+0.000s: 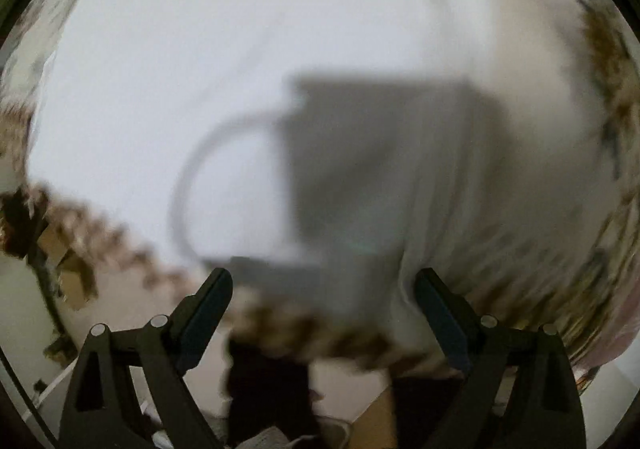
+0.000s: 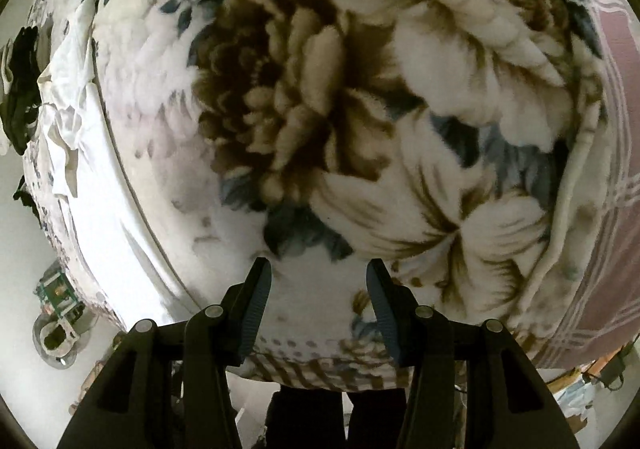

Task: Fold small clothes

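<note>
A white garment (image 1: 248, 49) lies spread flat on the flowered blanket (image 1: 612, 97); the left wrist view is blurred, and a grey shadow falls across the cloth. My left gripper (image 1: 324, 277) hangs over the garment's near edge, pointing steeply down, open wide with nothing between its fingers. In the right wrist view the same white cloth (image 2: 116, 189) runs down the left side, with a crumpled white piece (image 2: 68, 121) beyond it. My right gripper (image 2: 318, 267) is over bare flowered blanket (image 2: 312, 109), open about halfway and holding nothing.
A dark garment (image 2: 20, 89) lies at the far left edge of the bed. A mauve checked sheet (image 2: 612, 129) shows at the right beside the blanket. A person's dark legs (image 2: 304, 413) stand at the bed's near edge. Small items (image 2: 56, 301) sit on the pale floor.
</note>
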The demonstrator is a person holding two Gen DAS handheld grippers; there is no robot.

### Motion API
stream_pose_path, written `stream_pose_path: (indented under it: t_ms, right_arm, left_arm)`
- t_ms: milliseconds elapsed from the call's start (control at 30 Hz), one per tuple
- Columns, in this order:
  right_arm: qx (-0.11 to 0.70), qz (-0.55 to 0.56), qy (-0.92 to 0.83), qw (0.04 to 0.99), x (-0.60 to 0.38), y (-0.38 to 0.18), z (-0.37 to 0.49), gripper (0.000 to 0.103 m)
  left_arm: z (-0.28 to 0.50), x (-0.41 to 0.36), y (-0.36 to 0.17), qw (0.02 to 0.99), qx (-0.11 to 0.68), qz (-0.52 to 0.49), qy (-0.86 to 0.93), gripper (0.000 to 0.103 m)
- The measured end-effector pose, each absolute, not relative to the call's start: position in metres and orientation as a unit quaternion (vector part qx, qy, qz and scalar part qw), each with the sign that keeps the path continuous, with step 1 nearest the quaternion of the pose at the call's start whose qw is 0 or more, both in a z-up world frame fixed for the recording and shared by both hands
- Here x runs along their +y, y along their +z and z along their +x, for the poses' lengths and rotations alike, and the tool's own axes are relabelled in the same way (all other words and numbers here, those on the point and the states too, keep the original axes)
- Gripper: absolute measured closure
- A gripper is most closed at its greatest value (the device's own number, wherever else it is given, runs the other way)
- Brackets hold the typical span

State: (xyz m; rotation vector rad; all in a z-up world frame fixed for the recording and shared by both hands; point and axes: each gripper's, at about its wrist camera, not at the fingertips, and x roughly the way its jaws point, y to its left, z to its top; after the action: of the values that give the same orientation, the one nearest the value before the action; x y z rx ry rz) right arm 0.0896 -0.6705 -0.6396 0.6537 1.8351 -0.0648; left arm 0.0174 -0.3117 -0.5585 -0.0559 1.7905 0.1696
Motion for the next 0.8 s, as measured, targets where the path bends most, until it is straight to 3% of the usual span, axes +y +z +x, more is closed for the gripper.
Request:
stream_pose_path:
  t_ms: [200, 467, 500, 533, 600, 800]
  right_arm:
    - [0.782, 0.275, -0.003, 0.559, -0.661, -0.636, 0.109, 0.051]
    - [0.775, 0.248, 0.057, 0.578, -0.63, -0.609, 0.18, 0.051]
    - [0.776, 0.245, 0.063, 0.578, -0.625, -0.608, 0.191, 0.051]
    - [0.776, 0.242, 0.07, 0.578, -0.619, -0.607, 0.203, 0.051]
    - [0.774, 0.235, 0.08, 0.582, -0.615, -0.605, 0.228, 0.051]
    - [0.749, 0.239, 0.13, 0.604, -0.575, -0.604, 0.334, 0.051]
  left_arm:
    - [-0.009, -0.253, -0.534, 0.624, 0.77, -0.057, 0.119, 0.01]
    - [0.031, -0.307, -0.537, 0.667, 0.73, -0.145, 0.026, 0.01]
    - [0.035, -0.316, -0.542, 0.668, 0.731, -0.14, 0.019, 0.015]
    - [0.037, -0.324, -0.549, 0.668, 0.731, -0.139, 0.008, 0.045]
    - [0.039, -0.335, -0.556, 0.669, 0.734, -0.122, 0.0, 0.094]
    - [0.032, -0.322, -0.529, 0.7, 0.7, -0.141, -0.016, 0.102]
